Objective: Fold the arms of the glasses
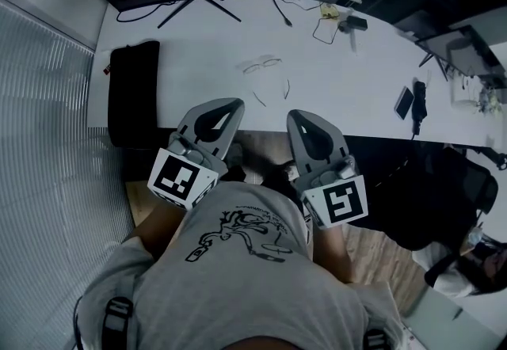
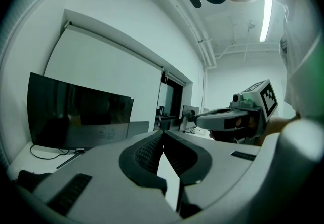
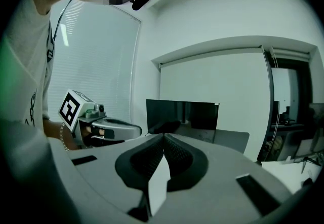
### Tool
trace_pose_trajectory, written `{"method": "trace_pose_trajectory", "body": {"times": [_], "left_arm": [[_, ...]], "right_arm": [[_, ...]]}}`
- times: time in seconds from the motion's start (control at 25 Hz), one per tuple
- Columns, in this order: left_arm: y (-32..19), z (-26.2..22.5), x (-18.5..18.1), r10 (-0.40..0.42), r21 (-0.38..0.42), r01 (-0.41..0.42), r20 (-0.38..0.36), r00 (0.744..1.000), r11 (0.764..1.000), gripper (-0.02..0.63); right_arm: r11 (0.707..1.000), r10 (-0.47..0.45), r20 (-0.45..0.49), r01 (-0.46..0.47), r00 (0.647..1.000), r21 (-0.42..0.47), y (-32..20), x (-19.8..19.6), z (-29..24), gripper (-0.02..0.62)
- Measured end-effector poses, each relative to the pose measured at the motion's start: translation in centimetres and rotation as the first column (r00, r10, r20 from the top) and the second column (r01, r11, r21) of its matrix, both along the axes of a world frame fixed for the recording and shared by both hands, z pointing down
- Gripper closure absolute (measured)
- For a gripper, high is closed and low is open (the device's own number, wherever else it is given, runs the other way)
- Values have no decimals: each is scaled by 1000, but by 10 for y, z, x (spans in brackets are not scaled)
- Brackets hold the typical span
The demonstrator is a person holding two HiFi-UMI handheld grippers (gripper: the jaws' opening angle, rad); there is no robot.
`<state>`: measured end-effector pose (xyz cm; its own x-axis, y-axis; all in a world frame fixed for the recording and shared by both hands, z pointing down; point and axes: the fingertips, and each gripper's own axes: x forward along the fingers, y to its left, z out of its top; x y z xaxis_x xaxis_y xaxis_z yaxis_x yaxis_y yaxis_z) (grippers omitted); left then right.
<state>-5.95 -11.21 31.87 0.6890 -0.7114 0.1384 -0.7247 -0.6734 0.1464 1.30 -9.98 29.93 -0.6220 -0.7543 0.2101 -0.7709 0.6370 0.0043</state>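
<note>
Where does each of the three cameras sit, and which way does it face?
Head view: on the person's head, facing steeply down at the table with the glasses; shows the T-shirt, left gripper and right gripper.
Left gripper view: on the left gripper, looking along its shut jaws toward the monitor; the right gripper shows at right.
Right gripper view: on the right gripper, looking along its shut jaws toward the monitor; the left gripper shows at left.
Shared: all three show the monitor; each gripper view shows the other gripper.
</note>
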Motion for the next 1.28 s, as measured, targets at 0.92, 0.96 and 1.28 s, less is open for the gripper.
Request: {"method": "trace_pose_trajectory", "body": {"times": [0.92, 0.96, 1.28], "left_arm": [[-73, 147, 16, 87, -115, -62, 226, 970, 991, 539], [-79, 157, 17, 94, -126, -65, 241, 966, 990, 537], [-112, 224, 23, 158, -214, -89, 330, 931, 973, 517]], "right_arm": [[982, 104, -225, -137, 969, -134, -57, 66, 152, 568], [979, 103, -223, -138, 969, -149, -61, 69, 162, 566], [961, 99, -237, -155, 966, -228, -93, 88, 226, 566]]}}
